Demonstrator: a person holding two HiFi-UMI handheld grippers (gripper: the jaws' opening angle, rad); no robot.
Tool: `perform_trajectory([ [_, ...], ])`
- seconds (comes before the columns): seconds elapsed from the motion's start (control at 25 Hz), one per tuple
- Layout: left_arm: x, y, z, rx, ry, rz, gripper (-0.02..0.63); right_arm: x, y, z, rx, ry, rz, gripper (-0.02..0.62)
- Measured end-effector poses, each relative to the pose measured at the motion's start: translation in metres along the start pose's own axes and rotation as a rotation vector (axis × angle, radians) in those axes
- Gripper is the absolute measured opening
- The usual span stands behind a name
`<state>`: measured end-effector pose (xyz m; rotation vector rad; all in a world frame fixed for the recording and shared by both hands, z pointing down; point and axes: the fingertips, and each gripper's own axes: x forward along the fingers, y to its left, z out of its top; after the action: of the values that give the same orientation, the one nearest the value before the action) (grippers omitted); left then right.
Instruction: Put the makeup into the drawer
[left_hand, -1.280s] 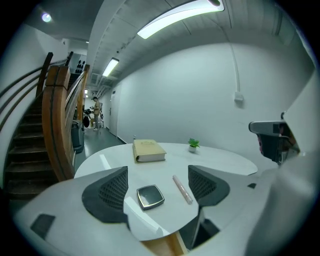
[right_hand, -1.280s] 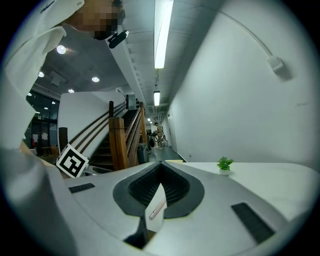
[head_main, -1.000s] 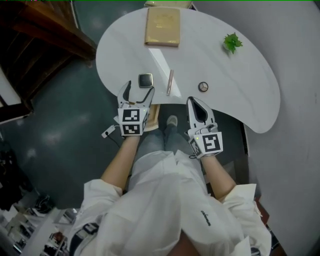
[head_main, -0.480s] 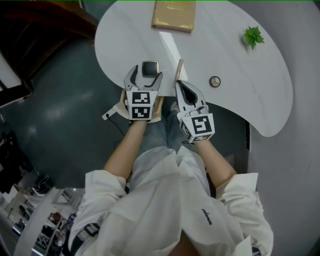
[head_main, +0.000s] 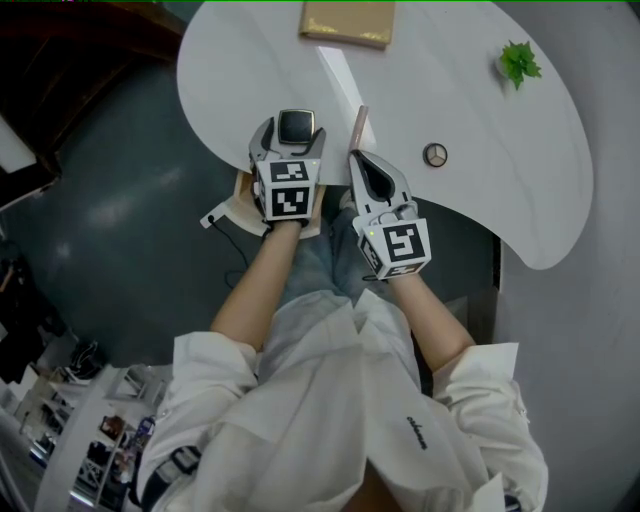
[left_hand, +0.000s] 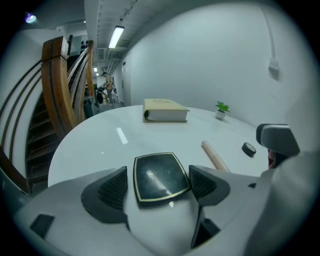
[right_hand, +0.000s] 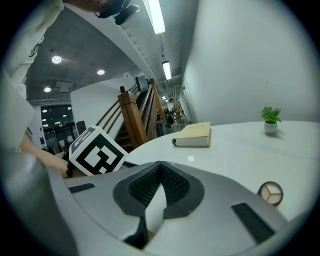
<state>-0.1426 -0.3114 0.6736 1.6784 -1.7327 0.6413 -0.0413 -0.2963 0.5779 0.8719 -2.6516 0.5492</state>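
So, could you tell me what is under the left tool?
The compact lies on the table between the left tool's jaws. Below the table edge, a tan drawer-like piece shows beside it; the tool covers its inside.

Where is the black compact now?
In the head view the black compact lies on the table between the left tool's jaws, left of the pink stick.

White shirt (head_main: 330, 400), blue jeans (head_main: 318, 268), grey left claw (head_main: 292, 138) and right claw (head_main: 358, 158).
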Motion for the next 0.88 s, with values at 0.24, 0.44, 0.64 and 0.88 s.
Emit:
perform_trajectory([
  [0.24, -0.001, 0.002, -0.002, 0.027, 0.009, 0.007, 0.347, -0.007, -0.002, -0.003, 0.004, 0.000, -0.013, 0.017],
  [0.44, -0.006, 0.001, -0.004, 0.020, 0.024, -0.051, 0.344, -0.010, 0.007, -0.001, 0.000, -0.003, -0.001, 0.017],
  [0.64, -0.031, -0.006, -0.004, 0.036, 0.002, -0.133, 0.344, -0.018, 0.021, 0.000, -0.002, -0.006, 0.021, 0.017],
  [0.88, -0.079, -0.001, -0.022, 0.055, -0.004, -0.241, 0.343, -0.035, 0.045, -0.007, -0.021, 0.009, 0.084, 0.017],
])
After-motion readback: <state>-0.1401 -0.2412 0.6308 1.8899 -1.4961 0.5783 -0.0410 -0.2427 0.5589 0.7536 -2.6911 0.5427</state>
